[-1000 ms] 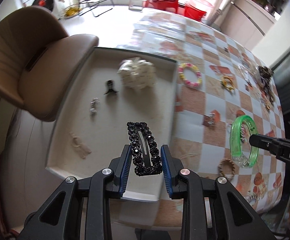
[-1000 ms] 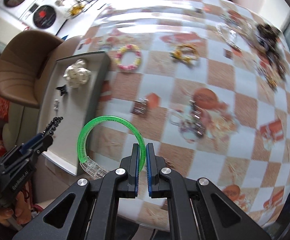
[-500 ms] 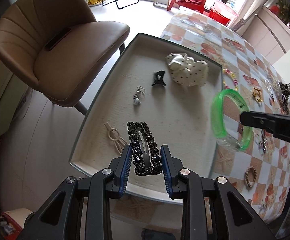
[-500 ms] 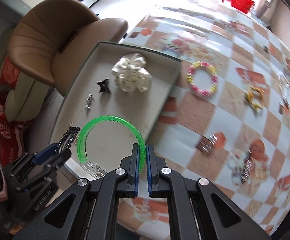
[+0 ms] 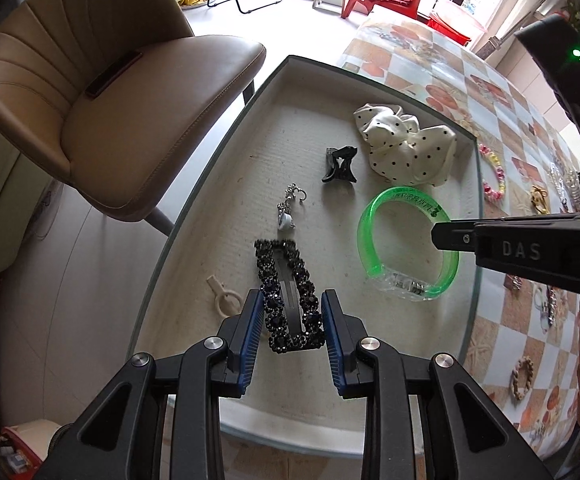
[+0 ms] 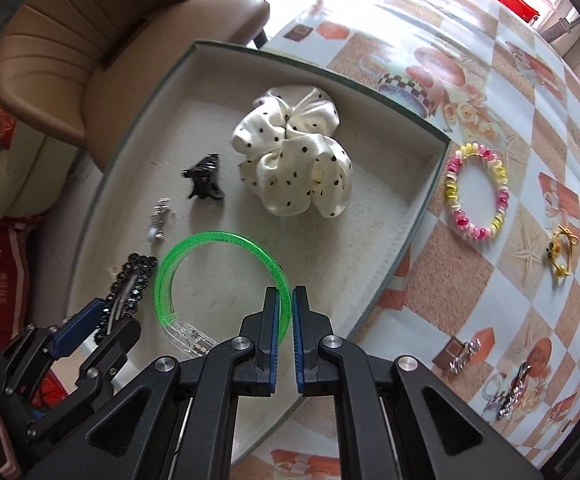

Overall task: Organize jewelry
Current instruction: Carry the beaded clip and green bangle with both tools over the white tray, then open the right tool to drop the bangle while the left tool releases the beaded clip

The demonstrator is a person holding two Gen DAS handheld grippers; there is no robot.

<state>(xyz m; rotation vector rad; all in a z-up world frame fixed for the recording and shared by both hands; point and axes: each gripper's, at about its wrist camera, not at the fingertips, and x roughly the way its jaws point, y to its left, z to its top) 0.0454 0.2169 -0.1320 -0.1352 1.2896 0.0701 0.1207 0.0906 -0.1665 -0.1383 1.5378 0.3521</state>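
Observation:
My left gripper (image 5: 290,320) is shut on a black beaded hair clip (image 5: 288,292) and holds it low over the near left part of the grey tray (image 5: 226,152). My right gripper (image 6: 285,312) is shut on a green bangle (image 6: 218,276) with a clear clasp, low over the tray's near middle. The bangle also shows in the left wrist view (image 5: 403,248), with the right gripper's finger (image 5: 489,240) on its right side. The clip shows in the right wrist view (image 6: 130,288).
In the tray lie a white polka-dot scrunchie (image 6: 293,164), a small black claw clip (image 6: 204,178), a silver earring (image 6: 158,220) and a cream ring piece (image 5: 224,300). A pink-yellow bracelet (image 6: 475,196) and several more pieces lie on the checkered tablecloth (image 6: 509,120). A brown chair (image 5: 102,92) stands left.
Both grippers moved left from over the tablecloth to over the tray and came lower, still holding the clip and the bangle. The bangle now hangs close above the tray floor.

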